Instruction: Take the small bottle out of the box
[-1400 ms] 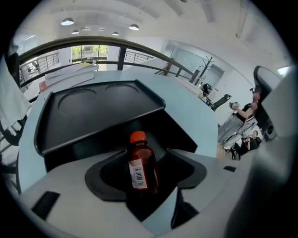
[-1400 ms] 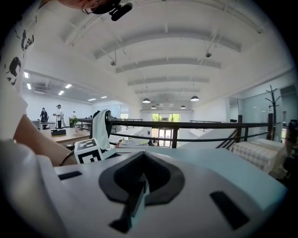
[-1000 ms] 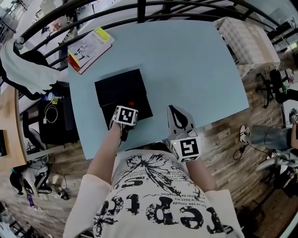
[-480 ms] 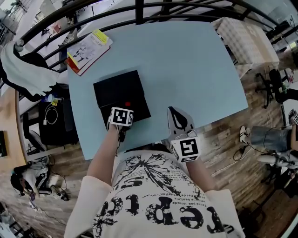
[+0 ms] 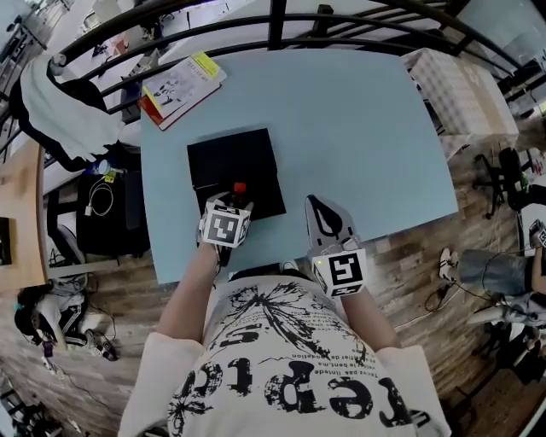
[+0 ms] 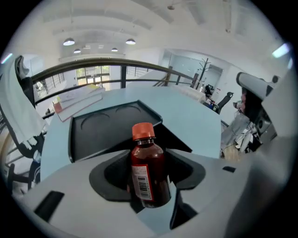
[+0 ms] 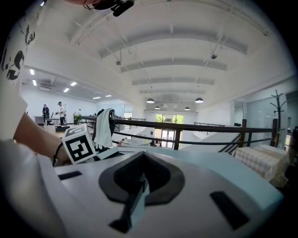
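Note:
The small bottle (image 6: 148, 169) is dark brown with an orange-red cap and a barcode label. It stands upright between the jaws of my left gripper (image 6: 151, 197), whose dark pads sit against its sides. In the head view its red cap (image 5: 239, 187) shows just ahead of the left gripper (image 5: 235, 200), over the near edge of the open black box (image 5: 232, 162). The box's black inside (image 6: 104, 125) lies behind the bottle. My right gripper (image 5: 323, 218) rests over the table's near edge, right of the box, jaws together and empty (image 7: 138, 186).
The light blue table (image 5: 358, 128) carries a booklet (image 5: 182, 84) at its far left corner. A black railing (image 5: 281, 21) runs behind it, with a white cloth (image 5: 60, 107) hung over it at the left. Wooden floor lies below the near edge.
The left gripper has stayed at the box's near edge with the red cap just ahead of it. The head camera has shifted slightly. The right gripper has not moved.

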A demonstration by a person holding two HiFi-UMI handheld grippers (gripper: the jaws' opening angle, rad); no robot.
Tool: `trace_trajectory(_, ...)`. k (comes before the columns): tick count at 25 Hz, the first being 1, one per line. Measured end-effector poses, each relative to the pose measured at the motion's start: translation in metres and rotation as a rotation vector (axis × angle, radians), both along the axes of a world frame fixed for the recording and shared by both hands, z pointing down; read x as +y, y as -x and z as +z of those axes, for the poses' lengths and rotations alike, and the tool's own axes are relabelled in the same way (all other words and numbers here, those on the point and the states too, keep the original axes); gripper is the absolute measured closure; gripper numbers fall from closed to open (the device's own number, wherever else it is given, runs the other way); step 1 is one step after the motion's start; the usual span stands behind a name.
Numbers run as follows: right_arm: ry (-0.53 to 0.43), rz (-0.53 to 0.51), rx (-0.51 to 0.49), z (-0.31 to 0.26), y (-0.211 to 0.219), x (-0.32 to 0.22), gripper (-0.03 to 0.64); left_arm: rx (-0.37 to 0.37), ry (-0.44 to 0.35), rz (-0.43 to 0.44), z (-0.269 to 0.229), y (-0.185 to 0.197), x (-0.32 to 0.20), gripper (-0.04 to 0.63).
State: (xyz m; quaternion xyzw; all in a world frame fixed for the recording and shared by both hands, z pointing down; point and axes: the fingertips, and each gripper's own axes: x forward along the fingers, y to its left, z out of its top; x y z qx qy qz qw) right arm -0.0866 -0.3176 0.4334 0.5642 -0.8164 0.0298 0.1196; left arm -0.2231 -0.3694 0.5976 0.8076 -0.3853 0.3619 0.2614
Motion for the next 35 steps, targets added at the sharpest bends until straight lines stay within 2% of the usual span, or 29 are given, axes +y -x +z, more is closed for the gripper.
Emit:
trace_trajectory(4,-0.015,-0.047,-0.004,-0.006,0.017,-0.002,0.609,0.048,-0.201,0.015,-0.047,0.001,-0.005,0.353)
trace_trajectory(9,-0.043,-0.113,-0.023,-0.017,0.041,-0.005,0.609,0.121,-0.431,-0.021,-0.118,0.017,0.000,0.353)
trace_trajectory(17,-0.093,-0.202,-0.038,-0.037,0.074,-0.017,0.609,0.218,-0.721,-0.050,-0.203,0.054,0.013,0.353)
trace_trajectory(22,-0.117,-0.233,-0.045,-0.048,0.086,-0.022,0.609,0.306,-0.835,-0.076,-0.239,0.072,0.031,0.353)
trace_trajectory(27,-0.145,-0.265,-0.053,-0.059,0.098,-0.023,0.609,0.364,-0.911,-0.094,-0.257,0.084,0.044,0.353)
trace_trajectory(35,-0.164,-0.280,-0.049,-0.066,0.107,-0.026,0.610,0.389,-0.934,-0.094,-0.260,0.086,0.046,0.353)
